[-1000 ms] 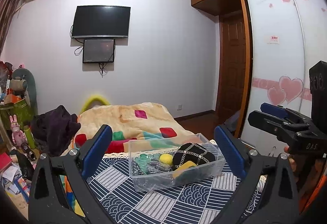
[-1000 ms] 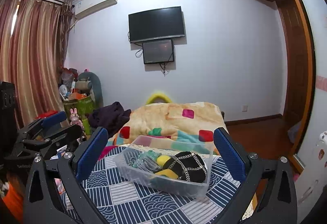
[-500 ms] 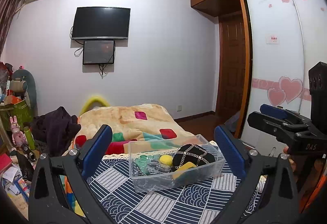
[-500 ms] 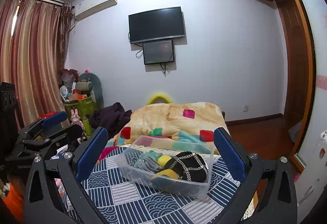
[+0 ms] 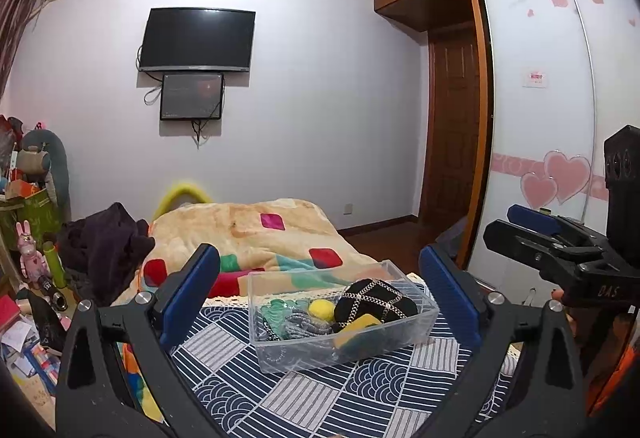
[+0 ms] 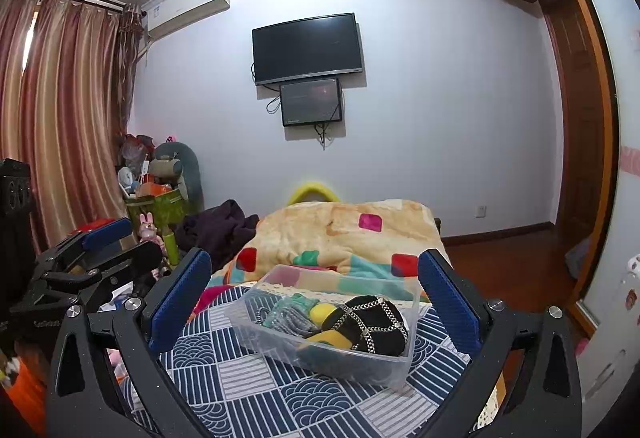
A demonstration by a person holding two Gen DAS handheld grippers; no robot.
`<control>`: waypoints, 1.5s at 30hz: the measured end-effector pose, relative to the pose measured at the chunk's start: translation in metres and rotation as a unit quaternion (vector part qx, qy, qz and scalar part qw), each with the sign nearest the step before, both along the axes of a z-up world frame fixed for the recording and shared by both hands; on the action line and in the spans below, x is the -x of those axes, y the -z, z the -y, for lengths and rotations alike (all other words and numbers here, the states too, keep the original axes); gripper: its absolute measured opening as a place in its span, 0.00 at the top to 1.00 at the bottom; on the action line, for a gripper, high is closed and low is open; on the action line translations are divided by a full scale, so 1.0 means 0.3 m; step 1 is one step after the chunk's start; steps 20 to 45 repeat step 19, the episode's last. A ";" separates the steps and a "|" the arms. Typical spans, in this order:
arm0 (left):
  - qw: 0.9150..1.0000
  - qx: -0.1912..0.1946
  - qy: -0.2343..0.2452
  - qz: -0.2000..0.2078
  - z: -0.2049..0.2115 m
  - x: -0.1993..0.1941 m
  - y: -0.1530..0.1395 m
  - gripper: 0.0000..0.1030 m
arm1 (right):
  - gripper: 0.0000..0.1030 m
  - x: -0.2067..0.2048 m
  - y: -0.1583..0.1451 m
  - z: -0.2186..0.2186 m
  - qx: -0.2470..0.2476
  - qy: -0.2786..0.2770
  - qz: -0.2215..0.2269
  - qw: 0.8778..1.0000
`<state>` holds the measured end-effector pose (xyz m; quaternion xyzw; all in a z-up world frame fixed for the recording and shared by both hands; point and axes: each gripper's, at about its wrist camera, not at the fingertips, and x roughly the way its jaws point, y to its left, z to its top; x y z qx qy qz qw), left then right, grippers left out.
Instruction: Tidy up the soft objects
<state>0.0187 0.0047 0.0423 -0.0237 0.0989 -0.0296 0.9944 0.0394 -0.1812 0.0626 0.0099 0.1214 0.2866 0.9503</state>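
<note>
A clear rectangular plastic bin [image 5: 340, 322] [image 6: 332, 322] sits on a navy-and-white patchwork cloth with wave and stripe patterns [image 5: 280, 390] [image 6: 256, 390], straight ahead of both grippers and framed between their blue-padded fingers. Inside it lie a black soft cap crossed with silver chains [image 5: 374, 304] [image 6: 370, 324], a small yellow ball [image 5: 322, 309] [image 6: 322, 312] beside the cap, a teal knitted piece [image 5: 280, 310] [image 6: 298, 304] and a grey knitted piece [image 5: 302, 324] [image 6: 288, 320] toward the bin's left end, and a yellow sponge-like block [image 5: 358, 326] [image 6: 332, 338] at the near wall under the cap. The left gripper [image 5: 320, 298] [image 6: 102, 250] hovers short of the bin with its jaws spread wide, wider than the bin, and grips nothing. The right gripper [image 6: 316, 298] [image 5: 552, 234] is likewise held just short of the bin, jaws wide apart and empty; in the left wrist view it appears off to the right, level with the bin. Beyond the bin, farther from both grippers, a beige fleece blanket with coloured squares [image 5: 248, 234] [image 6: 340, 234] is heaped on the bed, with a dark purple garment [image 5: 104, 238] [image 6: 218, 234] to its left. On the far wall hangs a black flat television [image 5: 198, 40] [image 6: 307, 48] above a smaller dark screen [image 5: 192, 96] [image 6: 311, 101]
</note>
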 end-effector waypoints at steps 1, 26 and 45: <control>1.000 0.001 0.000 -0.001 0.000 -0.001 0.001 0.02 | 0.00 0.000 0.002 0.001 0.000 0.000 0.000 1.000; 1.000 0.005 0.009 -0.008 0.001 -0.006 0.008 0.02 | 0.00 0.006 0.002 -0.004 0.001 0.000 -0.001 1.000; 1.000 0.005 0.009 -0.008 0.001 -0.006 0.008 0.02 | 0.00 0.006 0.002 -0.004 0.001 0.000 -0.001 1.000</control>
